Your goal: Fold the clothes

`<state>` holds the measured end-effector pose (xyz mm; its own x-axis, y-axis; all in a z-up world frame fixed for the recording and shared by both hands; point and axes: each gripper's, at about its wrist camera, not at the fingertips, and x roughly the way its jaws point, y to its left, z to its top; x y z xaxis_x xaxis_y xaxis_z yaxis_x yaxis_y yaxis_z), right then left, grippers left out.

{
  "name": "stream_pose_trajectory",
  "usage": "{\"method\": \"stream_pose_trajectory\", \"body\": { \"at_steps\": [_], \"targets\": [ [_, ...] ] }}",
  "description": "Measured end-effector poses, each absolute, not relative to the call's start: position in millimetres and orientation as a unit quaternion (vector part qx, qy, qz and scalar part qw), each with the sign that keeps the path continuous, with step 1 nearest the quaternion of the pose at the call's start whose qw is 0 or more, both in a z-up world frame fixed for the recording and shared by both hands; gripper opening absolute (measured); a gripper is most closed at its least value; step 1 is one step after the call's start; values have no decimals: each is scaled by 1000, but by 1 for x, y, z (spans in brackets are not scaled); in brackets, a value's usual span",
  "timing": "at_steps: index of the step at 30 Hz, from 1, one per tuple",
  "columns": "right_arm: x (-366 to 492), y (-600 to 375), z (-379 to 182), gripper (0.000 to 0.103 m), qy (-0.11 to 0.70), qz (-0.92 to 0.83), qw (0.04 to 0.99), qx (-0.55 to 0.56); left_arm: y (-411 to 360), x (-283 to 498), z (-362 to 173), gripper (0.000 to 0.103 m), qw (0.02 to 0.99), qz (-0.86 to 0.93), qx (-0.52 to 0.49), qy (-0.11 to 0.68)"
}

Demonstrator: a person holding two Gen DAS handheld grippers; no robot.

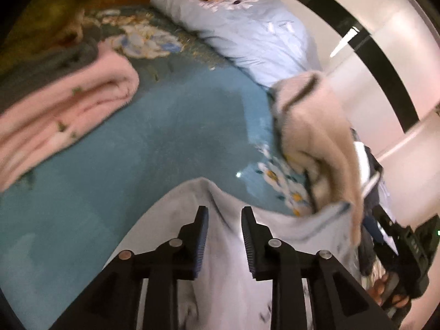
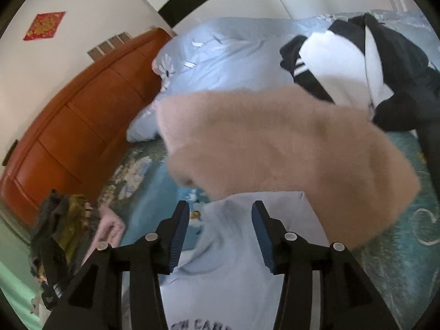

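Note:
A pale blue garment [image 1: 228, 269] with dark lettering lies on the teal floral bedsheet [image 1: 123, 151], right under both grippers. My left gripper [image 1: 224, 211] is open, its fingers straddling a ridge of that cloth without pinching it. In the right wrist view my right gripper [image 2: 220, 206] is open wider above the same pale blue garment [image 2: 225, 269], with nothing pressed between its pads. A fluffy beige garment [image 2: 275, 143], blurred, hangs over the blue garment's far edge. In the left wrist view that beige garment [image 1: 316, 137] is to the right.
A folded pink fleece [image 1: 63, 110] lies at the left, with dark clothes behind it. A light blue duvet [image 2: 220, 60] is bunched against the orange wooden headboard [image 2: 68, 123]. A black and white jacket [image 2: 357, 68] lies at the far right. A hand [image 1: 385, 288] shows at the bed's right edge.

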<state>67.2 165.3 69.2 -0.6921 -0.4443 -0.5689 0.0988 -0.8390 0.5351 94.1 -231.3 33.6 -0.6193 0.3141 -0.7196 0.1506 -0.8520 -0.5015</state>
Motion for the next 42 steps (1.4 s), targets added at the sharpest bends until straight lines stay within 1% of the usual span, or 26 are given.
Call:
{"method": "stream_pose_trajectory", "body": {
  "at_steps": [2, 4, 7, 10, 13, 16, 20, 24, 28, 32, 33, 36, 37, 38, 40, 42],
  "targets": [
    [89, 166, 81, 49, -220, -890, 166, 363, -233, 120, 47, 35, 55, 868, -421, -258],
    [113, 166, 90, 49, -197, -890, 182, 367, -235, 151, 58, 45, 56, 879, -403, -250],
    [161, 159, 94, 50, -141, -881, 227, 390, -239, 200, 64, 55, 60, 896, -370, -238],
    [222, 150, 91, 51, -68, -867, 261, 419, -241, 225, 61, 56, 65, 900, -366, -226],
    [276, 134, 84, 51, 16, -857, 276, 435, -246, 245, 53, 58, 67, 899, -360, -239],
    [322, 109, 65, 57, 92, -837, 295, 453, -249, 254, 38, 58, 75, 889, -372, -257],
    [367, 75, 38, 57, 173, -812, 325, 453, -255, 263, 27, 58, 70, 879, -386, -271],
    [385, 50, 17, 57, 208, -786, 347, 467, -266, 276, 29, 58, 61, 881, -374, -284],
    [389, 38, -2, 57, 230, -777, 331, 484, -281, 282, 28, 58, 53, 878, -366, -305],
    [390, 32, -5, 56, 240, -781, 314, 484, -287, 285, 29, 59, 55, 877, -362, -313],
    [389, 31, -6, 54, 239, -782, 308, 486, -289, 286, 30, 59, 56, 876, -361, -314],
    [384, 31, -5, 36, 226, -786, 298, 492, -292, 286, 31, 59, 59, 875, -358, -319],
    [382, 31, -4, 21, 216, -788, 294, 495, -293, 287, 31, 59, 60, 875, -358, -321],
    [378, 33, -3, 13, 204, -791, 287, 501, -294, 287, 32, 59, 61, 875, -356, -323],
    [366, 42, -1, 9, 154, -790, 281, 523, -297, 288, 32, 59, 65, 874, -354, -327],
    [354, 55, 4, 8, 88, -783, 285, 546, -301, 289, 32, 59, 67, 874, -351, -331]
  ]
}}
